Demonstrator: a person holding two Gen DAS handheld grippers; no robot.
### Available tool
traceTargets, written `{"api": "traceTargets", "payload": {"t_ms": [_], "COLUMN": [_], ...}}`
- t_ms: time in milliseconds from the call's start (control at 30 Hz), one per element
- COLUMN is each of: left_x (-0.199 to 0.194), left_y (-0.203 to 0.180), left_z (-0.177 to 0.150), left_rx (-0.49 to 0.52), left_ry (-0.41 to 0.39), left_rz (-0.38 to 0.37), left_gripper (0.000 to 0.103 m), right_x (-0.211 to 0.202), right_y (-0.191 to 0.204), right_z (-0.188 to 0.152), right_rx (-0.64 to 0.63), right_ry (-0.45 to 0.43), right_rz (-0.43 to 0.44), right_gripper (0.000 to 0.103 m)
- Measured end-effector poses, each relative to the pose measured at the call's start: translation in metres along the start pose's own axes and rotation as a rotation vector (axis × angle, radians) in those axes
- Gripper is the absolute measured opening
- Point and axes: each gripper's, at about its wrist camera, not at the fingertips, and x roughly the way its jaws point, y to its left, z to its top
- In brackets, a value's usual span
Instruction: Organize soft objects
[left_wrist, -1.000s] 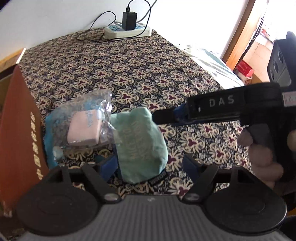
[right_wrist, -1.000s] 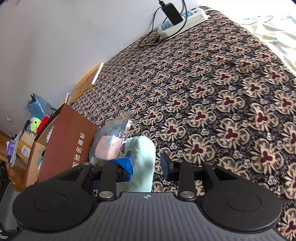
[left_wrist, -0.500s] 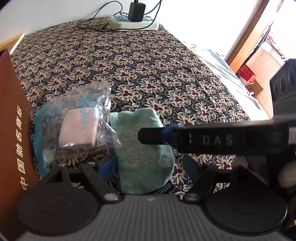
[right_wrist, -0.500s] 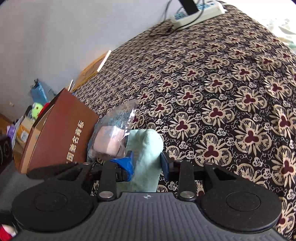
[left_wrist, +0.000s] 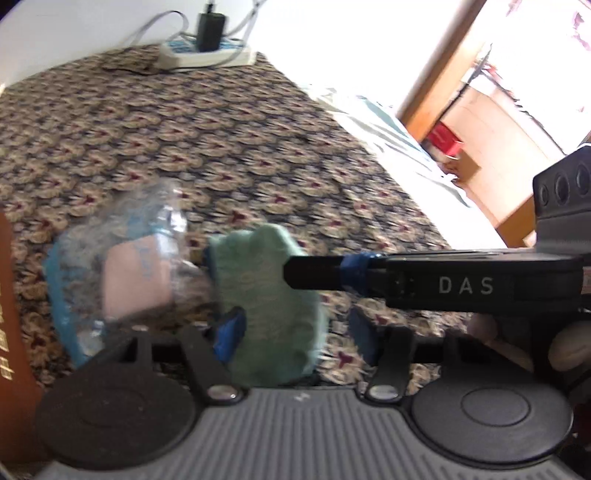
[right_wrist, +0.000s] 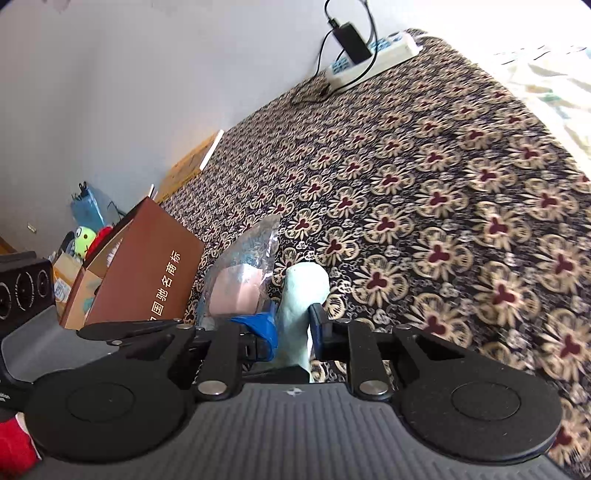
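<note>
Both cameras sit low and close over the bed (left_wrist: 229, 122), each looking forward along its own tool toward the power strip (left_wrist: 207, 55) at the wall. The left wrist view has the strip near 12 o'clock; the right tool (left_wrist: 317, 275) crosses its frame from 3 o'clock. The right wrist view is turned, with the strip (right_wrist: 373, 59) near 1 o'clock and the brown box (right_wrist: 147, 269) at 9 o'clock. Both share the green pouch (left_wrist: 269, 302) and the clear bag (left_wrist: 125, 273), close before the fingers.
</note>
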Motion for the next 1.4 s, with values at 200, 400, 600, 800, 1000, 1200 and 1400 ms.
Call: {"api": "traceTargets", "payload": {"t_ms": [200, 400, 600, 800, 1000, 1200, 1400], "left_x": [0.001, -0.002, 0.006, 0.011, 0.015, 0.016, 0.007], "left_y": [-0.018, -0.008, 0.005, 0.001, -0.009, -0.027, -0.044], "left_z": [-0.007, -0.012, -0.012, -0.010, -0.008, -0.007, -0.007], "left_rx": [0.083, 0.075, 0.023, 0.019, 0.025, 0.074, 0.147], "left_ry": [0.019, 0.012, 0.036, 0.023, 0.036, 0.037, 0.006], "left_rz": [-0.028, 0.025, 0.022, 0.012, -0.060, -0.120, -0.145], "left_gripper": [0.071, 0.073, 0.076, 0.079, 0.052, 0.034, 0.012], "right_x": [-0.011, -0.012, 0.017, 0.029, 0.009, -0.018, -0.035], "right_y": [0.002, -0.010, -0.008, -0.005, -0.010, -0.020, -0.013], "right_z": [-0.012, -0.005, 0.004, -0.005, -0.012, -0.021, -0.028], "right_rx": [0.003, 0.085, 0.078, 0.039, 0.028, 0.068, 0.103], "right_ry": [-0.043, -0.072, -0.019, 0.001, -0.040, -0.071, -0.113], "right_rz": [-0.024, -0.034, -0.067, -0.087, -0.025, -0.002, 0.033], "right_gripper": [0.000, 0.009, 0.011, 0.009, 0.000, 0.000, 0.000]}}
